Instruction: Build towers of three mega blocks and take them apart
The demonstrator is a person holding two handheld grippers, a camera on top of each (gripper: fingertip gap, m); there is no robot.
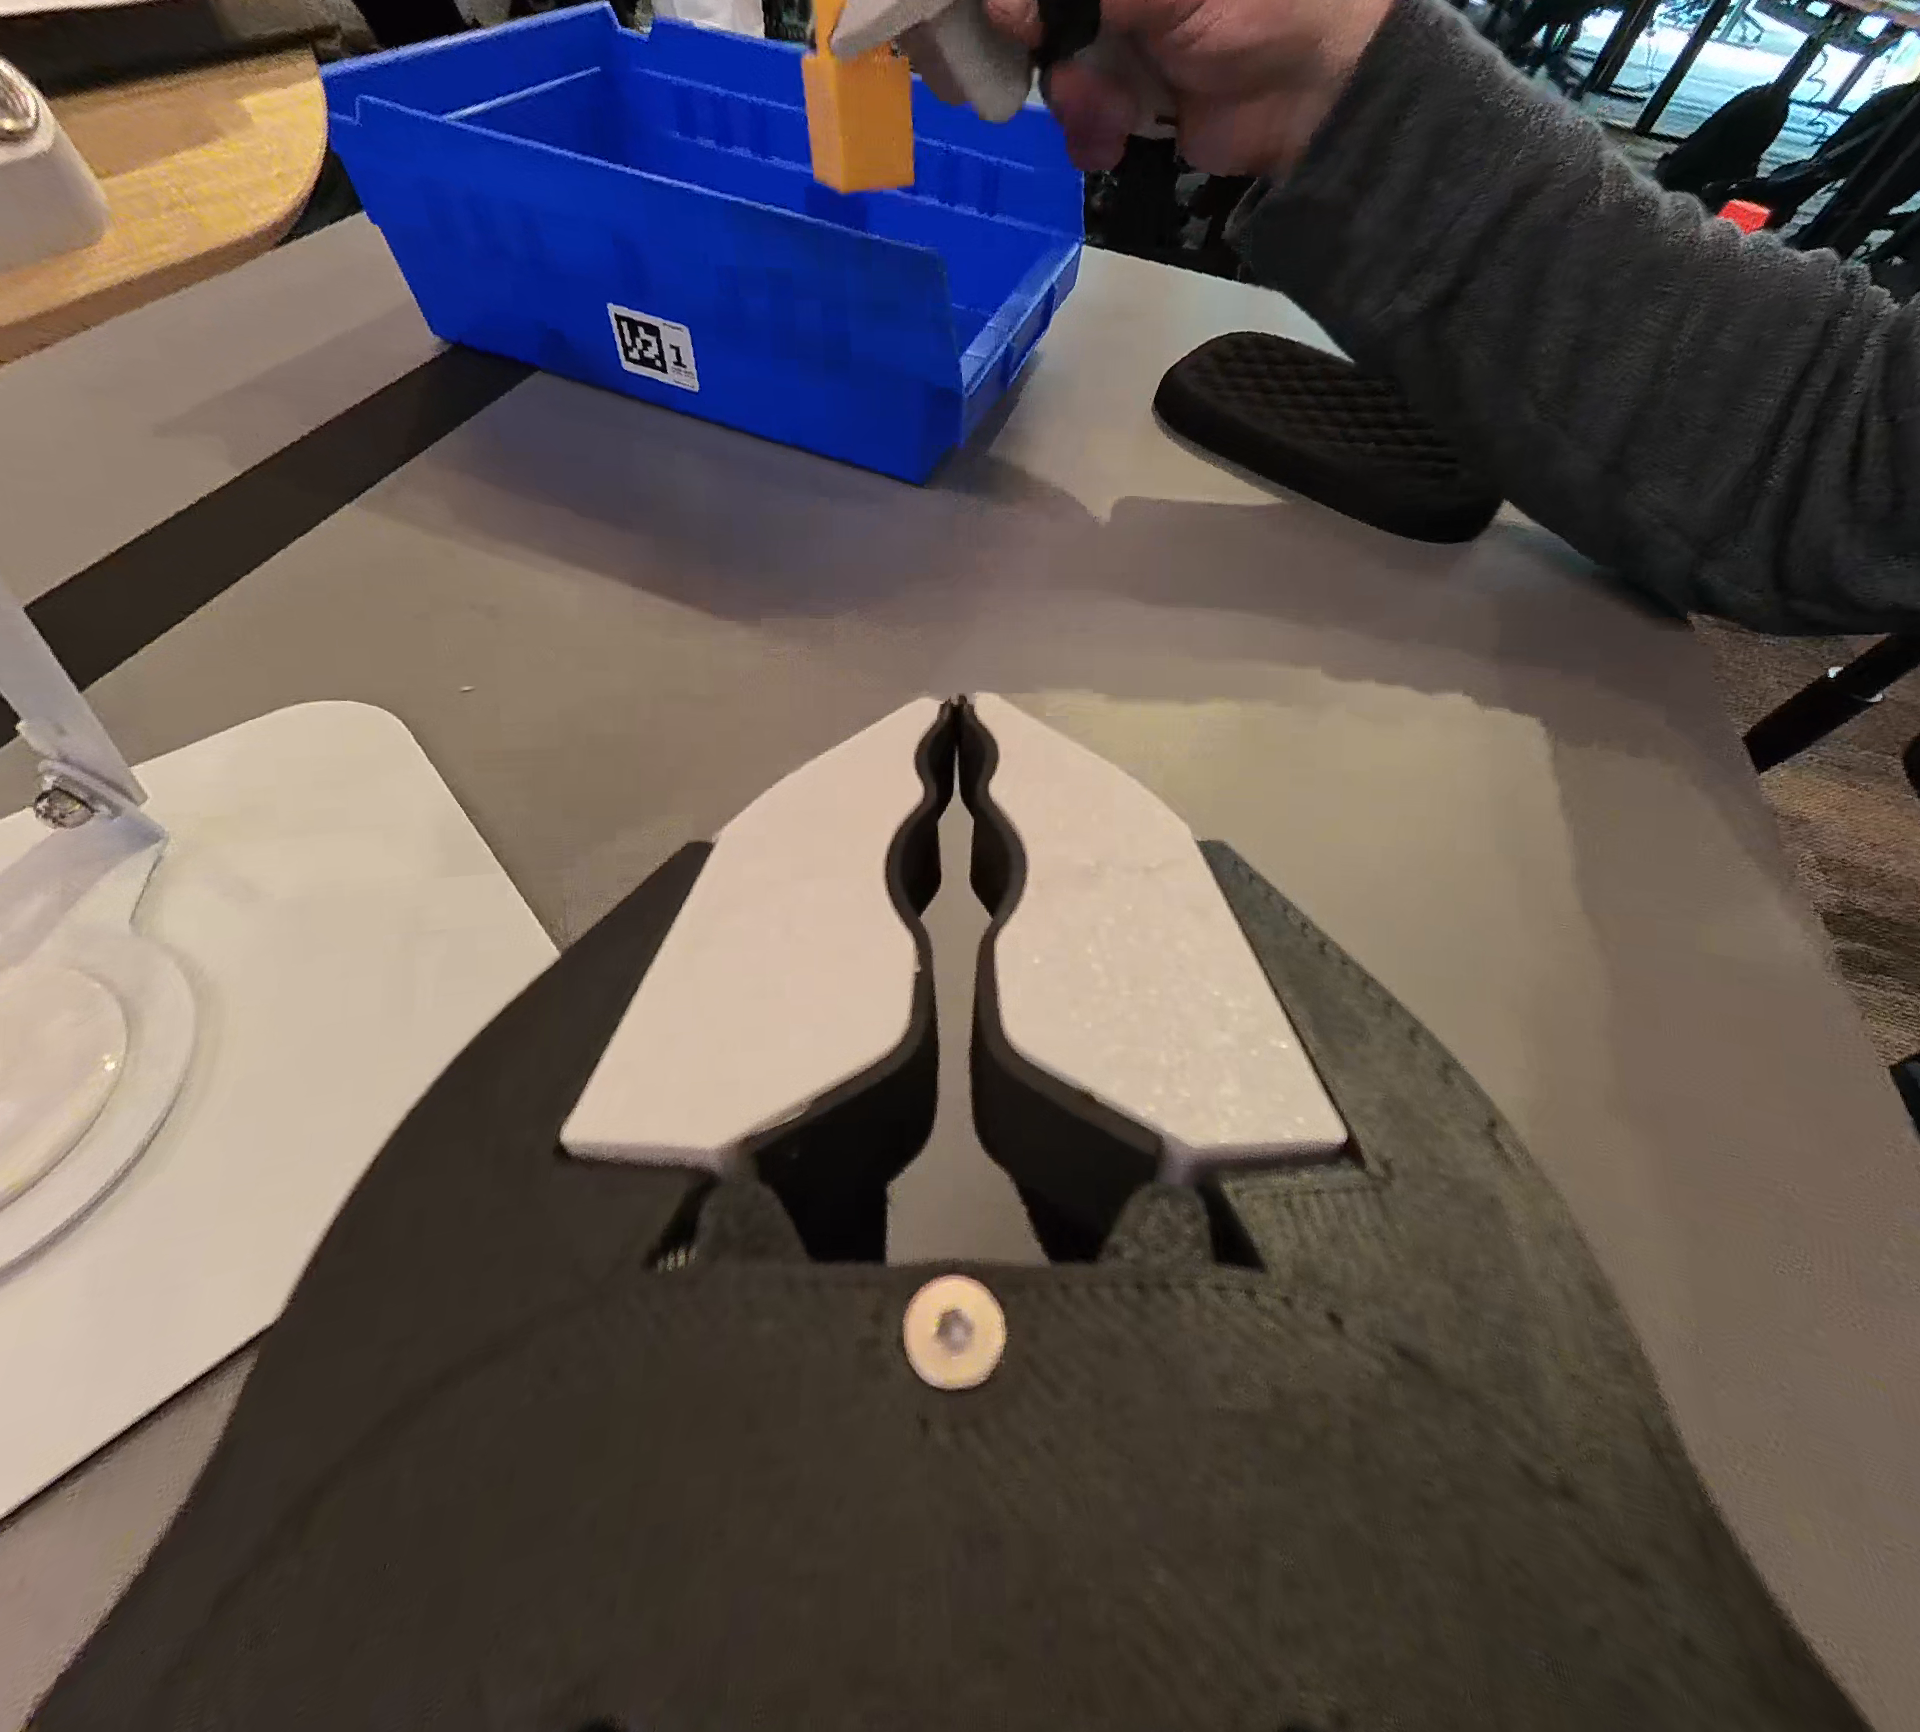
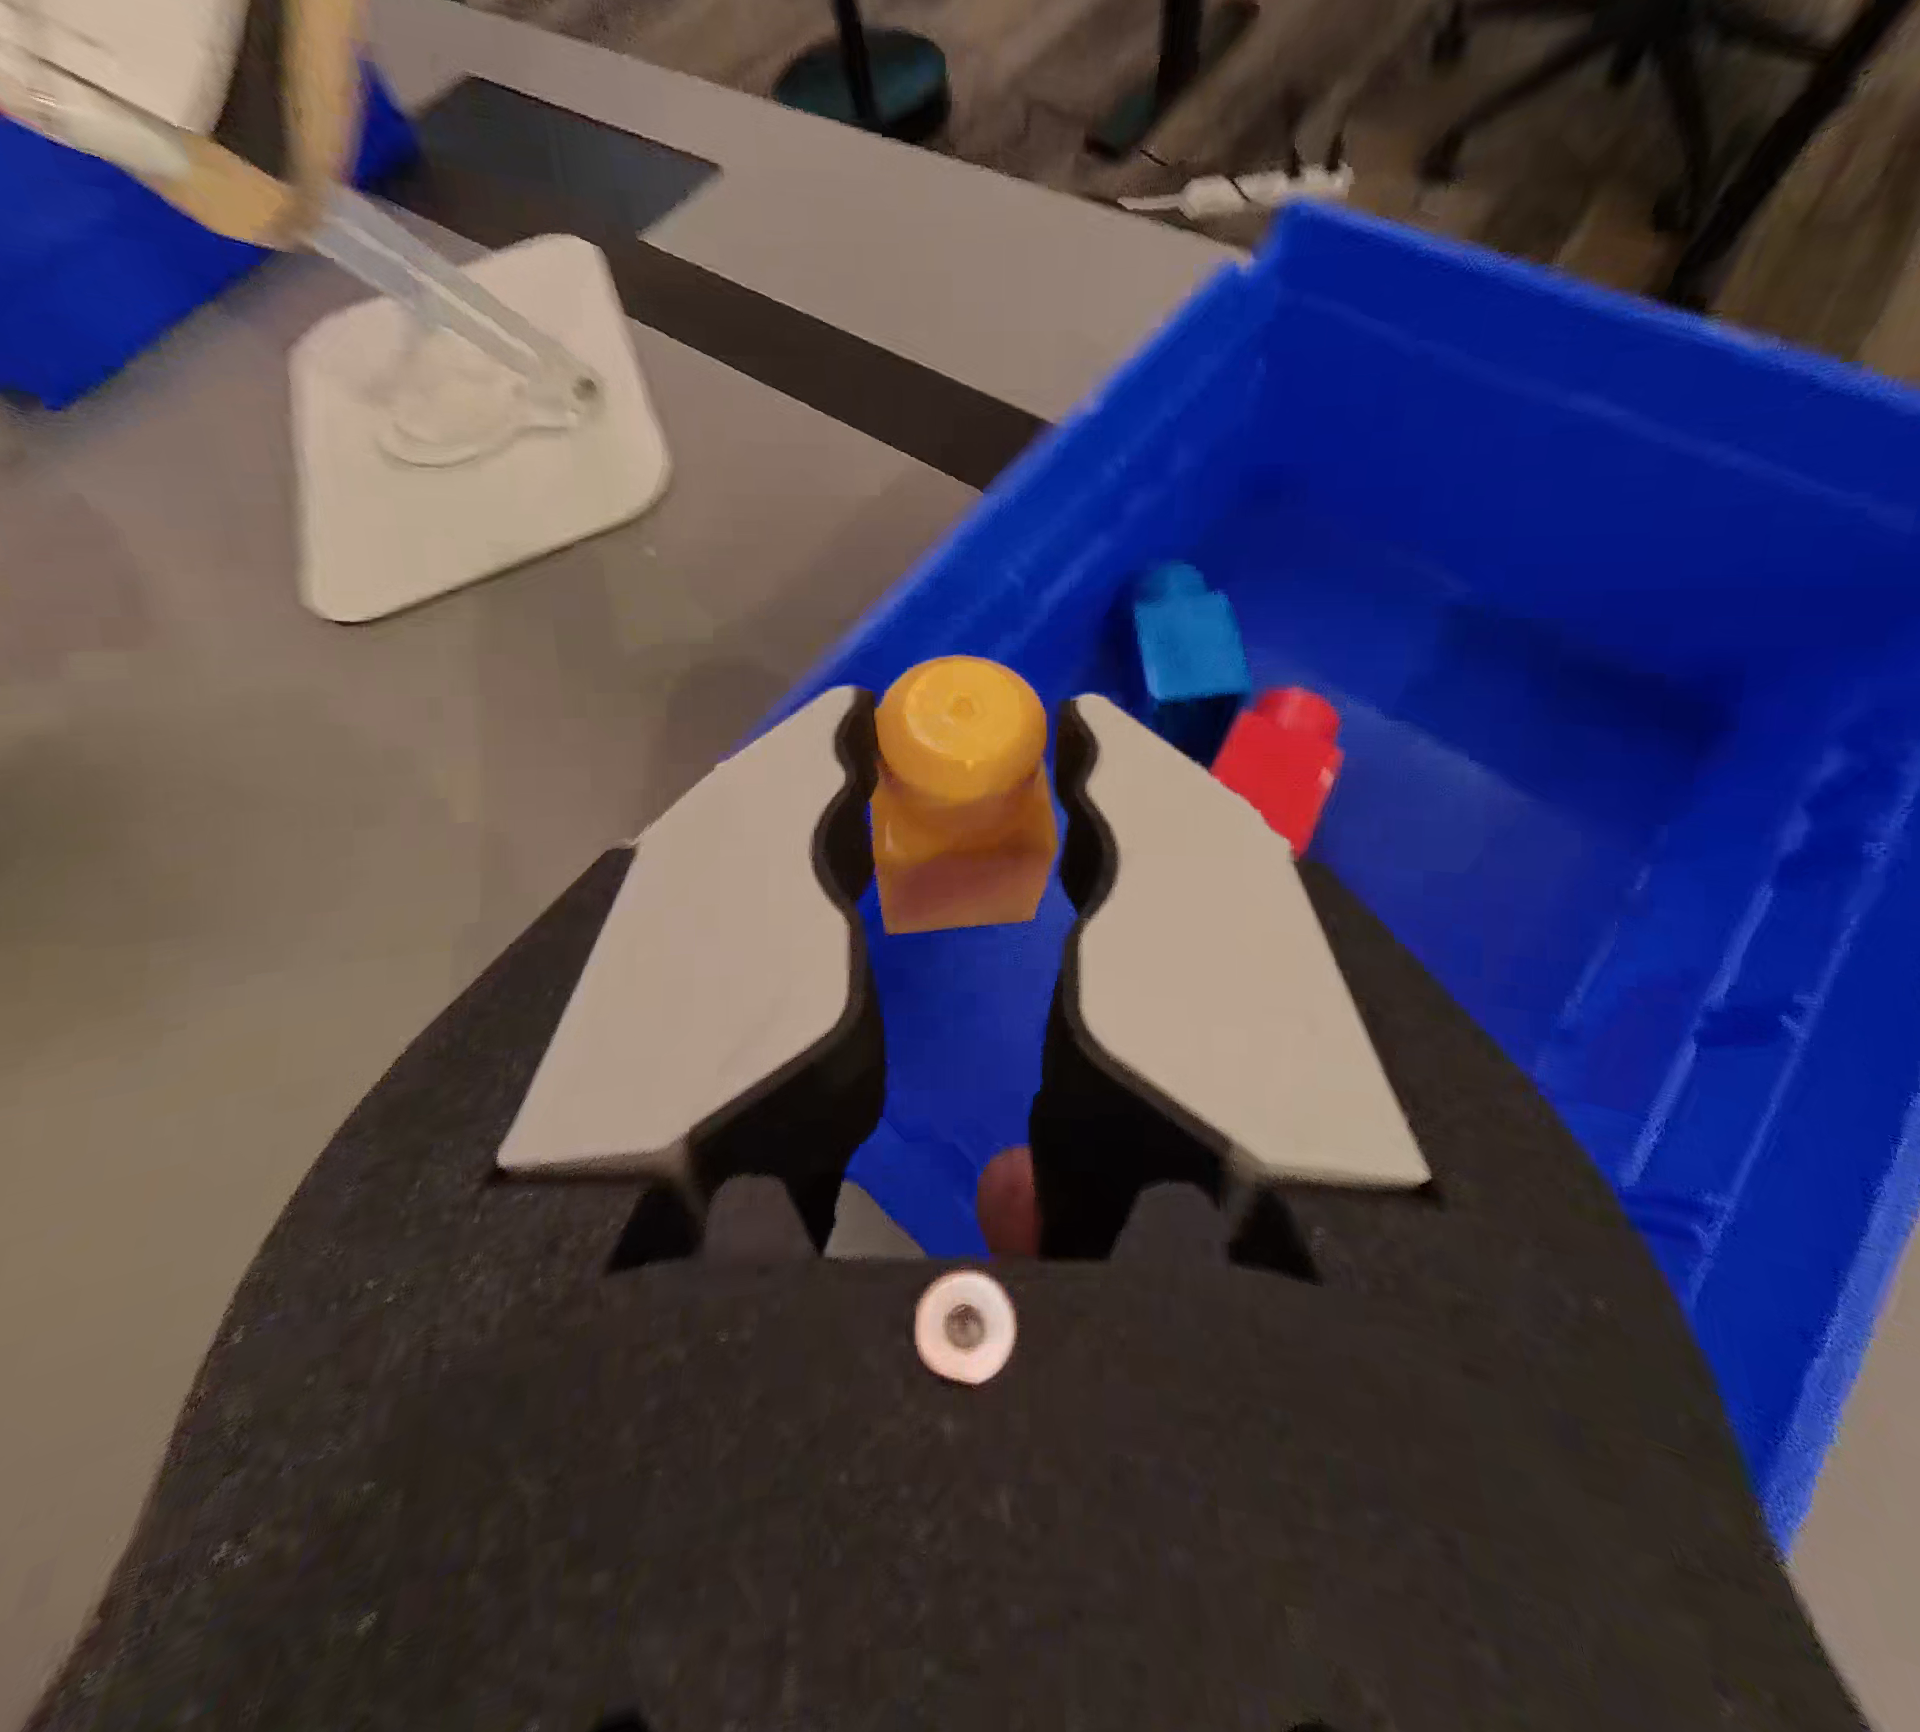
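Overhead, right tongs [image 2: 964, 726] pinch the orange block [image 2: 958, 794]; left tongs [image 1: 957, 706] are pressed together, empty.

The right wrist view is motion-blurred throughout. The blue bin [image 2: 1558, 643] is cut off at the right edge, and the gripper body hides its near wall. In the left wrist view, the bin wall [image 1: 727, 300] conceals the contents, and the white stand [image 1: 260, 955] is cropped at the left edge.

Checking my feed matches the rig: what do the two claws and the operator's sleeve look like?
Both the left claw and the right claw have light grey tapered fingers with wavy black inner pads, on a textured black mount fixed by a silver screw. The sleeve is dark grey fleece.
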